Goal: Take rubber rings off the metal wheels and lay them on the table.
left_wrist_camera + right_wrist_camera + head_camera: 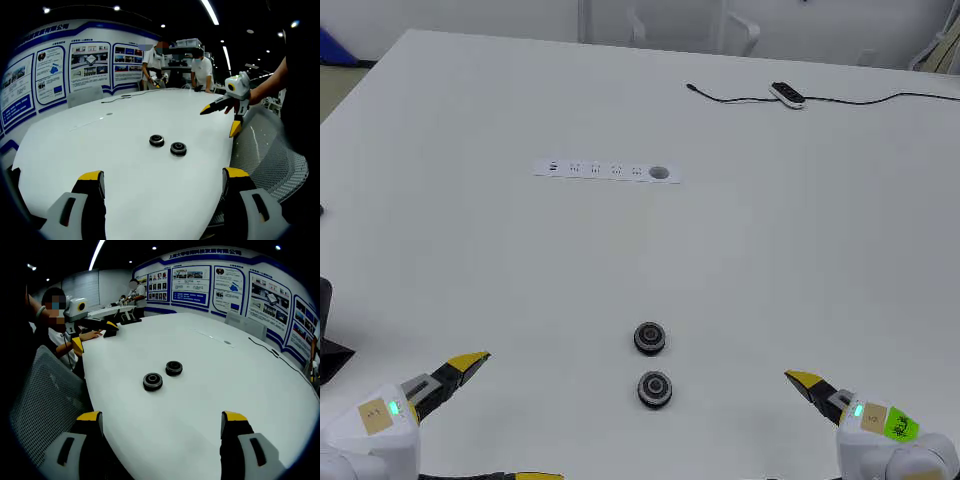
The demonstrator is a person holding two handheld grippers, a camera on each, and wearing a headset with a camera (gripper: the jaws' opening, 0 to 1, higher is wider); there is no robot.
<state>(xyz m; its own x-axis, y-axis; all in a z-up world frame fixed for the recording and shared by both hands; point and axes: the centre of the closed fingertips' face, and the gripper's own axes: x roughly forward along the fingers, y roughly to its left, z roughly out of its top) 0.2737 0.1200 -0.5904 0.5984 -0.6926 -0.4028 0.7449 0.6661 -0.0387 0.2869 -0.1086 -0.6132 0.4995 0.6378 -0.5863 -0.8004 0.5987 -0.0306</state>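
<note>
Head view bright, even, sharp; white table (500, 260) nearly shadowless; gripper views dimmer, fisheye-bent at edges; ceiling strip (210, 11) glares at 1 o'clock.

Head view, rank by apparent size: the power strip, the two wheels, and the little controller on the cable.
1. Power strip, clearly largest.
2. Near wheel and far wheel: alike, no ranking between them.
3. Cable controller: slimmer, but it lies farthest from the camera, so this place is unsure.
</note>
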